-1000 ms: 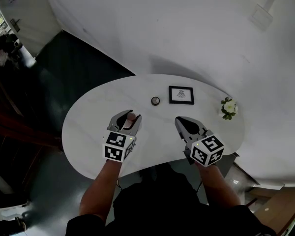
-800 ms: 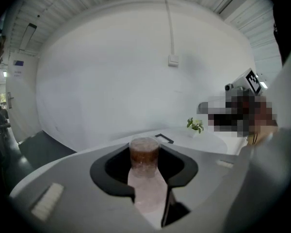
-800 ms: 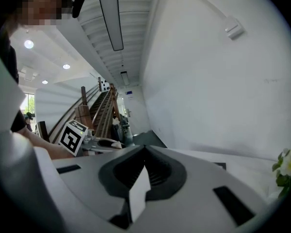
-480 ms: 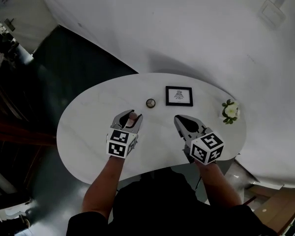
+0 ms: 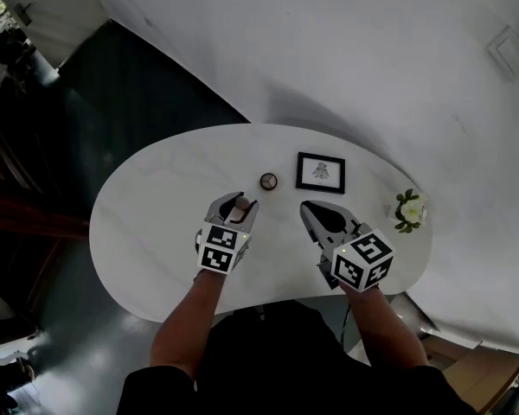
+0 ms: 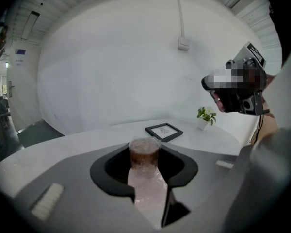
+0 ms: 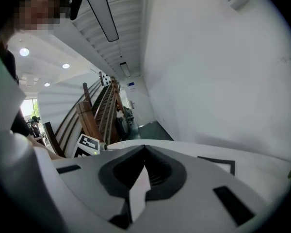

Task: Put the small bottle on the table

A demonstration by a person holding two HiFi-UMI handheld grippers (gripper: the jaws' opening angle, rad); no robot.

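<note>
L claw (image 6: pixel 144 148): small bottle (image 6: pixel 144 160) upright

A: Head view's evenly lit: white table (image 5: pixel 147 223) and wall (image 5: pixel 346 50) both bright, no glare, while the floor (image 5: pixel 130 93) on the left goes nearly black.
B: There's a soft shadow on the wall just beyond the table's far edge.
A: The right gripper view catches the sources: a strip light (image 7: pixel 99 11) and spotlights (image 7: pixel 24 52), slightly blown out.
B: Both gripper views bow hard, black at the corners, and the nearest parts are soft.
</note>
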